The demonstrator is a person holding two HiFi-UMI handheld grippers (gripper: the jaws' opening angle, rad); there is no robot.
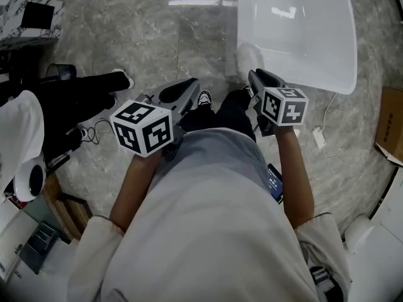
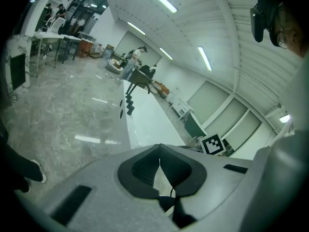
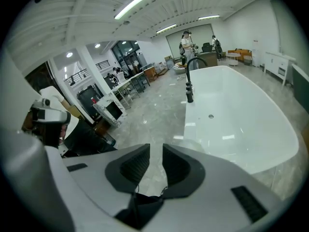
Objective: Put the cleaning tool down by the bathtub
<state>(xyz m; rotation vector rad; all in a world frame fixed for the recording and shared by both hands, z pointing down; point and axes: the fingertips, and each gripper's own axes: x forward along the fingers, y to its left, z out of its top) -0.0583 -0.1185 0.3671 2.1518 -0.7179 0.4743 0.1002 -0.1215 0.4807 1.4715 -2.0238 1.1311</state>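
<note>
The tool [image 1: 247,60] lay on the floor [image 1: 157,36] against the tub's [image 1: 315,55] edge, open floor beside it. The left gripper [image 2: 159,161] was shut, empty; the right gripper [image 3: 155,158] narrow, empty. Only gripper views showed ceiling lights [image 3: 135,3].

The cleaning tool [image 1: 248,60] lies on the floor [image 1: 157,43], just left of the bathtub [image 1: 296,36].

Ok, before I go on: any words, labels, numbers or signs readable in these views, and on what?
No text can be read in any view.
Left cube and right cube: black-and-white square markers only, no letters or digits.
Blue item at the person's waist: pale print, too small to read.
Cardboard box: no print shows.
Bathtub: no label or brand shows.
</note>
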